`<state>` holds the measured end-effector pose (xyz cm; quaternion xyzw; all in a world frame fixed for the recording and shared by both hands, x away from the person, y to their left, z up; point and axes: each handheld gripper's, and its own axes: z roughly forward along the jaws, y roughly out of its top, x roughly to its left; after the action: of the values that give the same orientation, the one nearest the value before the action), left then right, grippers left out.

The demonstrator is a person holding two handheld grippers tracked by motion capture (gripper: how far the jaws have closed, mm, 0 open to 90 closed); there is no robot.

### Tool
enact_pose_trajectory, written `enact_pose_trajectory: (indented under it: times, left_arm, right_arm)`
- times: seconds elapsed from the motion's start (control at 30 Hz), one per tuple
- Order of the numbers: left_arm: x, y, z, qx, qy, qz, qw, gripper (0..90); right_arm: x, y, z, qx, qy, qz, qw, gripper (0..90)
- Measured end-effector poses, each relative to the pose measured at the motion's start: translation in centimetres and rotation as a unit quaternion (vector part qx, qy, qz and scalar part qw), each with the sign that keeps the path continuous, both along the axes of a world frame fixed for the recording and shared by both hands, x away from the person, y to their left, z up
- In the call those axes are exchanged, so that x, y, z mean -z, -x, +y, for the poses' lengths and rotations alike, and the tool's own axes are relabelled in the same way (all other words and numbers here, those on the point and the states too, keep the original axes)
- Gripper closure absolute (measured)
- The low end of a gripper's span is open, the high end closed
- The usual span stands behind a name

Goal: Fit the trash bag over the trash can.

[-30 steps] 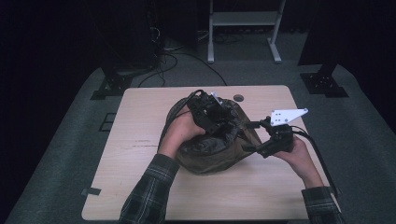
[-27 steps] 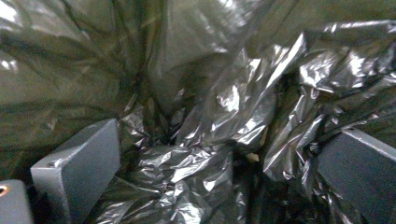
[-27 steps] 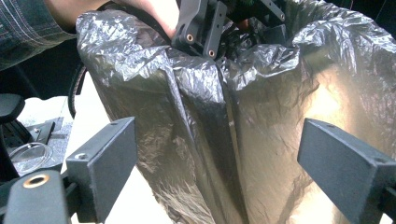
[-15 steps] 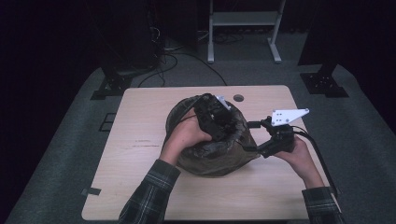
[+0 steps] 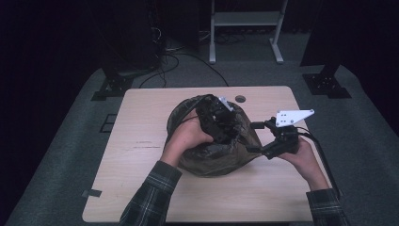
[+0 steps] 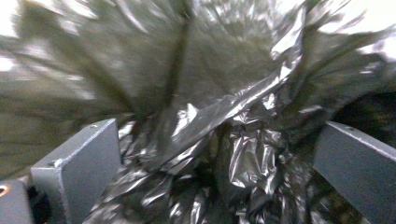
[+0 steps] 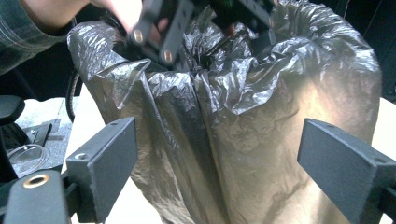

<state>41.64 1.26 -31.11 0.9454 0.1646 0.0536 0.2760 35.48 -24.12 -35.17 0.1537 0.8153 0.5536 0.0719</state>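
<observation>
A dark, shiny plastic bag [image 5: 211, 157] stands crumpled in the middle of the wooden table [image 5: 141, 160]. My left gripper [image 5: 227, 134] points down into the bag's gathered top. In the left gripper view it [image 6: 215, 179] is open, with wrinkled plastic [image 6: 243, 154] bunched between its wide-spread jaws. My right gripper [image 5: 254, 137] is at the bag's right side, open, its jaws facing the bag. In the right gripper view it [image 7: 219, 172] frames the bag's wall [image 7: 261, 154] without touching it, and the left hand and gripper [image 7: 163, 28] show above.
A small round hole [image 5: 240, 99] lies in the table behind the bag. A metal stand [image 5: 244, 28], black stand bases [image 5: 110, 87] and cables [image 5: 188, 56] are on the floor beyond the far edge. Bare tabletop surrounds the bag.
My left gripper has moved a little right and toward the person, down into the bag's top, squashing the bag. The right gripper has stayed nearly still.
</observation>
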Motion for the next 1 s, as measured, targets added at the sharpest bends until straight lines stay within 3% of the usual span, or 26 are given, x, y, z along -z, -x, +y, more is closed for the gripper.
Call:
enact_pose_trajectory:
  times: [0.07, 0.13, 0.17, 0.27, 0.3, 0.4, 0.43, 0.5, 0.7, 0.73, 0.77, 0.8, 0.83, 0.93, 1.0]
  left_arm:
    - [-0.4, 0.0, 0.3, 0.000, 0.006, -0.004, 1.0000, 0.0]
    - [-1.4, 0.4, 1.2, -0.004, 0.035, -0.011, 0.9993, 0.0]
    - [-1.4, 0.4, 1.2, -0.004, 0.035, -0.011, 0.9993, 0.0]
    - [-2.6, 1.0, 2.4, -0.001, 0.069, -0.020, 0.9974, 0.0]
    - [-2.6, 1.0, 2.4, -0.001, 0.069, -0.020, 0.9974, 0.0]
    - [-3.5, 1.6, 3.7, 0.004, 0.102, -0.030, 0.9943, 0.0]
    - [-3.5, 1.6, 3.7, 0.004, 0.102, -0.030, 0.9943, 0.0]
    - [-4.1, 2.0, 4.6, 0.002, 0.128, -0.037, 0.9911, 0.0]
    - [-4.9, 3.0, 6.6, 0.001, 0.161, -0.052, 0.9856, 0.0]
    - [-4.9, 3.0, 6.6, 0.001, 0.161, -0.052, 0.9856, 0.0]
    - [-5.1, 3.4, 7.4, -0.001, 0.173, -0.056, 0.9832, 0.0]
    - [-5.1, 3.4, 7.4, -0.001, 0.173, -0.056, 0.9832, 0.0]
    - [-5.2, 3.8, 8.2, -0.002, 0.182, -0.060, 0.9815, 0.0]
    - [-5.3, 4.5, 9.4, -0.005, 0.190, -0.070, 0.9792, 0.0]
    - [-5.2, 4.7, 9.8, -0.006, 0.191, -0.072, 0.9790, 0.0]
  right_arm:
    - [0.0, 0.0, 0.0, 0.000, -0.001, -0.001, 1.0000, 10.9]
    - [-0.2, 0.0, 0.0, 0.002, -0.002, -0.003, 1.0000, 10.9]
    - [-0.2, 0.0, 0.0, 0.002, -0.002, -0.003, 1.0000, 10.9]
    - [-0.3, 0.0, 0.0, 0.005, -0.001, -0.001, 1.0000, 10.9]
    - [-0.3, 0.0, -0.1, 0.005, -0.001, -0.001, 1.0000, 10.9]
    - [-0.5, 0.0, -0.1, 0.009, 0.000, 0.001, 1.0000, 10.9]
    - [-0.5, 0.0, -0.2, 0.010, 0.001, 0.001, 1.0000, 10.8]
    - [-0.6, 0.1, -0.3, 0.013, 0.001, 0.002, 0.9999, 10.8]
    - [-0.8, 0.2, -0.6, 0.022, 0.004, 0.005, 0.9997, 10.9]
    - [-0.8, 0.2, -0.6, 0.022, 0.004, 0.005, 0.9997, 10.9]
    - [-0.8, 0.2, -0.7, 0.027, 0.007, 0.007, 0.9996, 10.8]
    - [-0.8, 0.3, -0.8, 0.029, 0.009, 0.007, 0.9995, 10.8]
    - [-0.9, 0.3, -0.9, 0.032, 0.011, 0.007, 0.9994, 10.8]
    - [-0.8, 0.4, -1.2, 0.040, 0.017, 0.009, 0.9990, 10.9]
    - [-0.7, 0.5, -1.5, 0.043, 0.024, 0.008, 0.9987, 10.9]
